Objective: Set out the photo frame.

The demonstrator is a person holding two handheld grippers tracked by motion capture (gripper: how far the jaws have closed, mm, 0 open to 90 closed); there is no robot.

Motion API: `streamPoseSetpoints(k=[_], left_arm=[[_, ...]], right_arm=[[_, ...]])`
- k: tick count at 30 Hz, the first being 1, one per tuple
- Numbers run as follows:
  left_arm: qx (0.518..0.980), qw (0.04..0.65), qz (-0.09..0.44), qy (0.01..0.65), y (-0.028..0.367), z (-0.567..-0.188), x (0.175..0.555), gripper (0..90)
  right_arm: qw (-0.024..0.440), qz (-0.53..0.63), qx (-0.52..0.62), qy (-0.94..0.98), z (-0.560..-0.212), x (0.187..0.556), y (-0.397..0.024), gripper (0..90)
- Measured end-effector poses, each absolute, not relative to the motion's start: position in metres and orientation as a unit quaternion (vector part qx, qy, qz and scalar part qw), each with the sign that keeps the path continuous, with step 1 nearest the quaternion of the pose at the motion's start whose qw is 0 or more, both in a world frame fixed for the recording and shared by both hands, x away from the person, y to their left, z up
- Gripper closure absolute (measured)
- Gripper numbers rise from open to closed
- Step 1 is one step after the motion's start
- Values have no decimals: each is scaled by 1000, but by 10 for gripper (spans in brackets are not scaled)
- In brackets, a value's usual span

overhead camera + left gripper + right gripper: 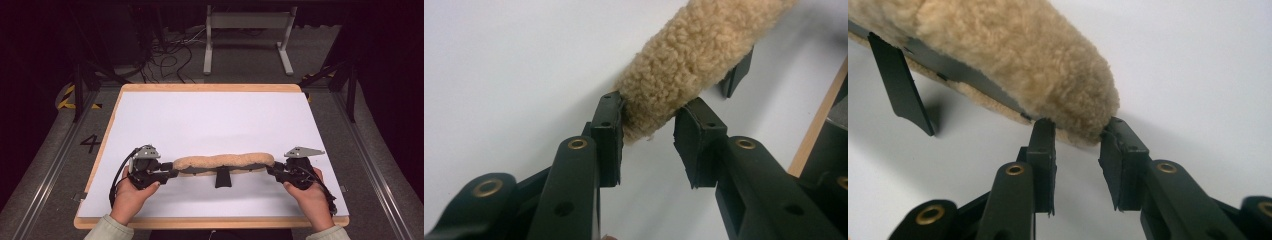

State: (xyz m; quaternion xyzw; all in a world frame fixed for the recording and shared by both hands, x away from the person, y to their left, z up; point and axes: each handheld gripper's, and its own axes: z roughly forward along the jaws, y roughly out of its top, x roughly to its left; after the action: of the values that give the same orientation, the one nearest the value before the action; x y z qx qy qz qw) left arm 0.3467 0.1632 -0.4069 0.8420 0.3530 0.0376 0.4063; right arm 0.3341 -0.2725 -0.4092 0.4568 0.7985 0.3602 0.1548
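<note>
High view looks down and forward over the table [150,115]; both gripper views sit close, sharing the roll [694,55].

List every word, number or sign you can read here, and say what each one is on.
"4": dark numeral on the grey floor, left of the table.
Yellow-and-black hazard stripes: floor marking near the "4", no text.
Nothing readable on the fleece pad, either claw, or the table.
</note>
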Motion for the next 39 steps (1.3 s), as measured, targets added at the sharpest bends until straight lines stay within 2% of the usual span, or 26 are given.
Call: streamPoseSetpoints(k=[10, 17, 27, 32, 36, 39], left_arm=[[848, 401, 35, 346, 165, -409, 344, 642], [848, 398, 55, 346, 161, -410, 342, 637], [850, 390, 72, 346, 163, -405, 333, 618], [847, 404, 73, 339, 169, -399, 321, 672], [852, 418, 54, 311, 173, -396, 315, 836], [859, 420, 42, 290, 171, -395, 313, 899]], right_arm=[[145, 360, 444, 808, -410, 329, -275, 655], [150, 373, 432, 807, -409, 329, -275, 581], [163, 376, 417, 811, -403, 328, -280, 581], [152, 382, 417, 811, -396, 328, -286, 604], [151, 379, 408, 817, -392, 327, -288, 618], [151, 376, 411, 816, -391, 326, -291, 635]])
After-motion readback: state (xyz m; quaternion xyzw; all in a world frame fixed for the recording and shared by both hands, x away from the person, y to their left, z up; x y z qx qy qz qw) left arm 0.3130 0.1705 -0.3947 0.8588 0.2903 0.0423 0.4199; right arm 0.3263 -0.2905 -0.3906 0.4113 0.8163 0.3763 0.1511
